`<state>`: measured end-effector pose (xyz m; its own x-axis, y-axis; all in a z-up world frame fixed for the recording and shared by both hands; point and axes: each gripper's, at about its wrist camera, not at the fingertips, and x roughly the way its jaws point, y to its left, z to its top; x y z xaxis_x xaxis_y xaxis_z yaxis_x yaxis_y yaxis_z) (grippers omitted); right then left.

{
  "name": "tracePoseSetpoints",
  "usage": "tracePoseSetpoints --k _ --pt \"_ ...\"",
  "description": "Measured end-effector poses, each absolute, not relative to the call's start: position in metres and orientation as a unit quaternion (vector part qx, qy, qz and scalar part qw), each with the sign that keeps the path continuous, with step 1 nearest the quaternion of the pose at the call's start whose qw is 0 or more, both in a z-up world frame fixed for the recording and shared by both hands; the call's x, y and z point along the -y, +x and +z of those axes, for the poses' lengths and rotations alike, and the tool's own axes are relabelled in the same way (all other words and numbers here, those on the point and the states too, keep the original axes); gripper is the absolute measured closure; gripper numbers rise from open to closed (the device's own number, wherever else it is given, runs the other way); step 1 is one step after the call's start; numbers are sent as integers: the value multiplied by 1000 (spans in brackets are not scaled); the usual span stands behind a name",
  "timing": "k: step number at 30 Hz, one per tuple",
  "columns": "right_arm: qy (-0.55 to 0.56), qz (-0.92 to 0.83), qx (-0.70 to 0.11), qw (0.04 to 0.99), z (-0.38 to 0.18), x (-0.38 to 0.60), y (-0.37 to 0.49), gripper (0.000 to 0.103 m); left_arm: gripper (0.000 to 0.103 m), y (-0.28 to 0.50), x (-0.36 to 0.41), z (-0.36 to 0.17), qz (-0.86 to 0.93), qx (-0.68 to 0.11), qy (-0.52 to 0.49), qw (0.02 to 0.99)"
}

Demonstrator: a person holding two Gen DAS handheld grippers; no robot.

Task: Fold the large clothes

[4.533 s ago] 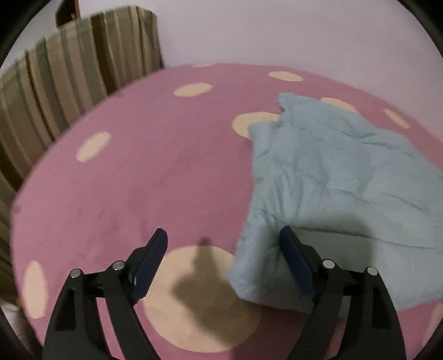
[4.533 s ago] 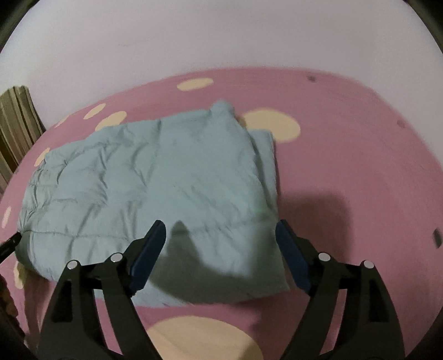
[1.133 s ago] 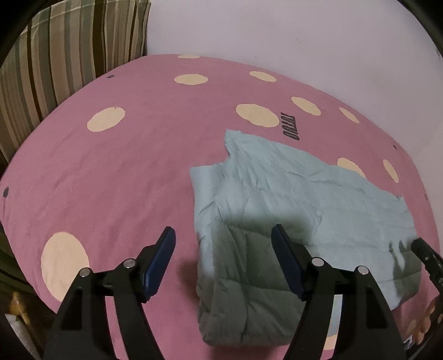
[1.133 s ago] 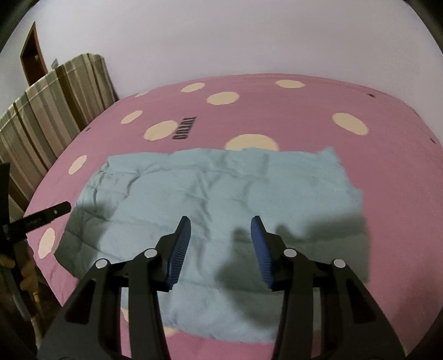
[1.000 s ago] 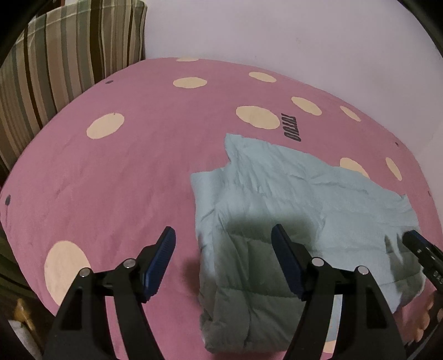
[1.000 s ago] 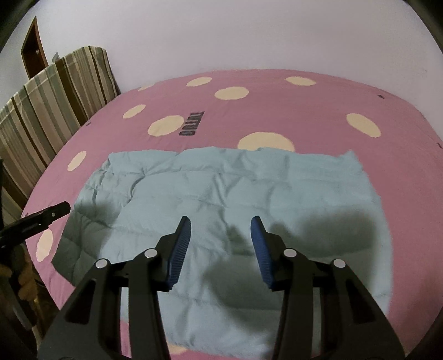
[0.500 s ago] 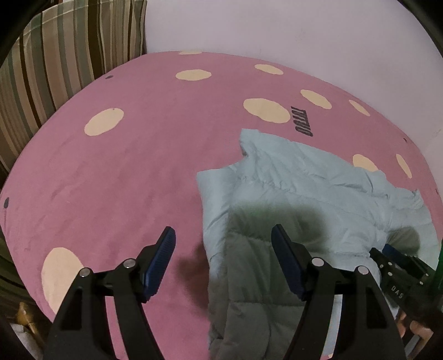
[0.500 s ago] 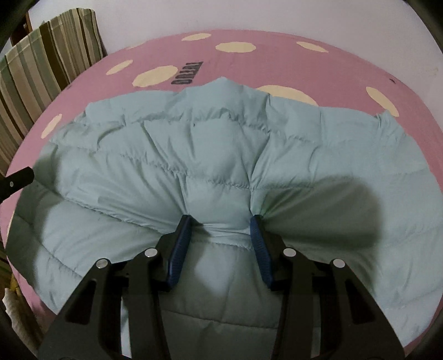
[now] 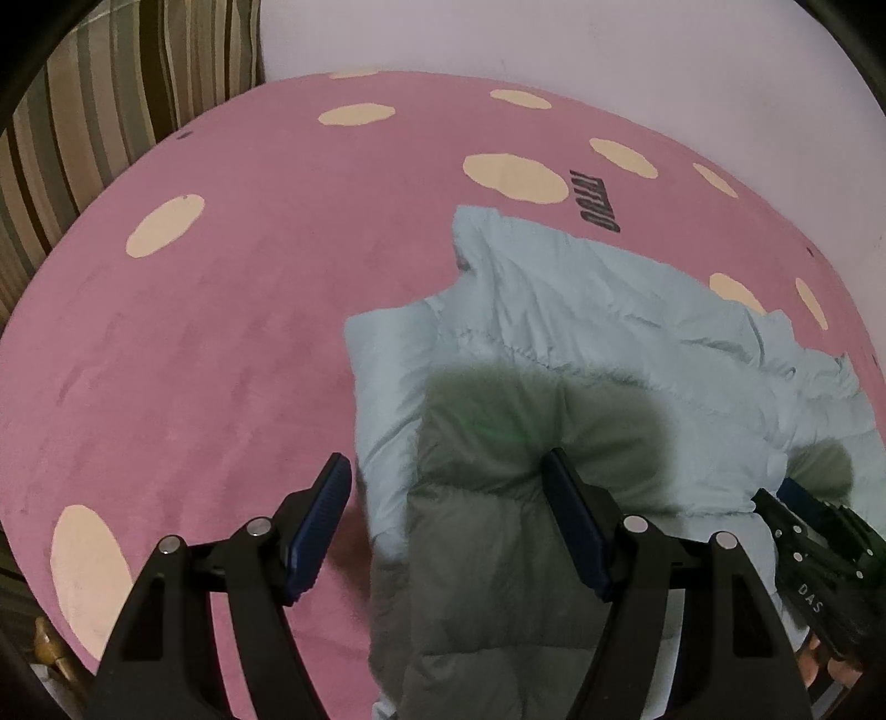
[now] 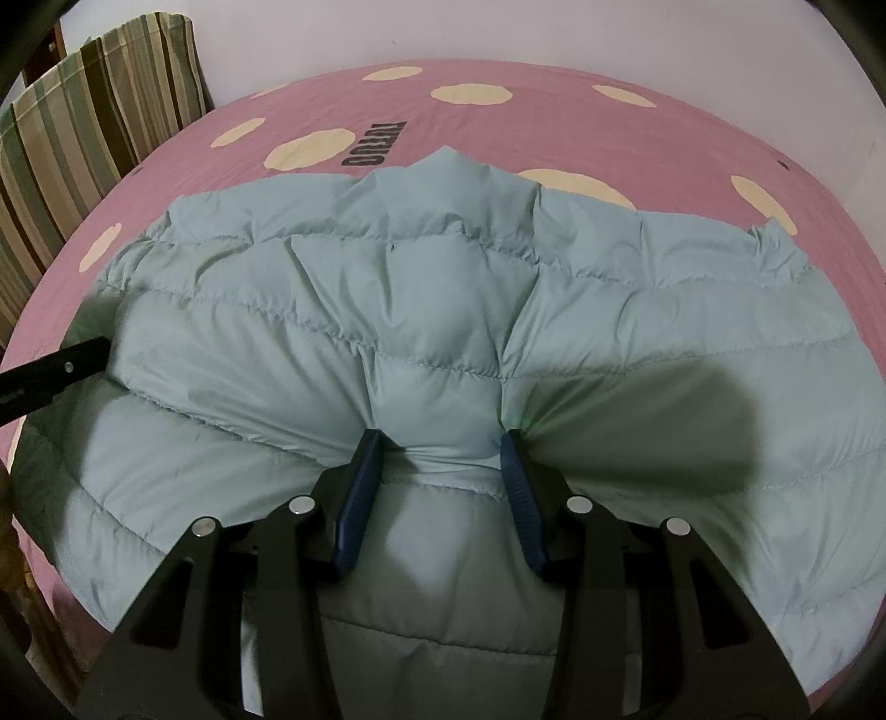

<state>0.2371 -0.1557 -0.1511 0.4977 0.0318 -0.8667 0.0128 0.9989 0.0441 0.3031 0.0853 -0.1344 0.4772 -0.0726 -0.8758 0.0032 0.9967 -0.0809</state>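
Observation:
A pale blue quilted puffer garment point(image 10: 421, 288) lies folded on the pink bed. My right gripper point(image 10: 440, 443) is shut on a bunched ridge of the garment at its near edge, and the fabric puckers between the blue pads point(image 10: 362, 493). In the left wrist view the garment point(image 9: 554, 343) lies right of centre. My left gripper point(image 9: 446, 487) is open, its jaws wide apart above the garment's left edge, holding nothing. The right gripper point(image 9: 797, 504) shows at the lower right of that view, on the garment.
The pink bed cover point(image 9: 221, 310) has cream dots and dark lettering point(image 9: 598, 205). A striped cushion point(image 9: 83, 111) stands at the far left, also in the right wrist view point(image 10: 94, 105). A white wall point(image 10: 498, 27) runs behind the bed.
My right gripper has come down onto the garment and closed on a fold of it, bunching the fabric. The left gripper stays open, shifted a little over the garment's left edge.

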Motion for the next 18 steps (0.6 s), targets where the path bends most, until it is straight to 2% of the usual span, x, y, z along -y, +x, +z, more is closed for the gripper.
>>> tracePoseSetpoints --k 18 --pt "14 -3 -495 869 -153 151 236 59 24 322 -86 -163 -63 -545 -60 834"
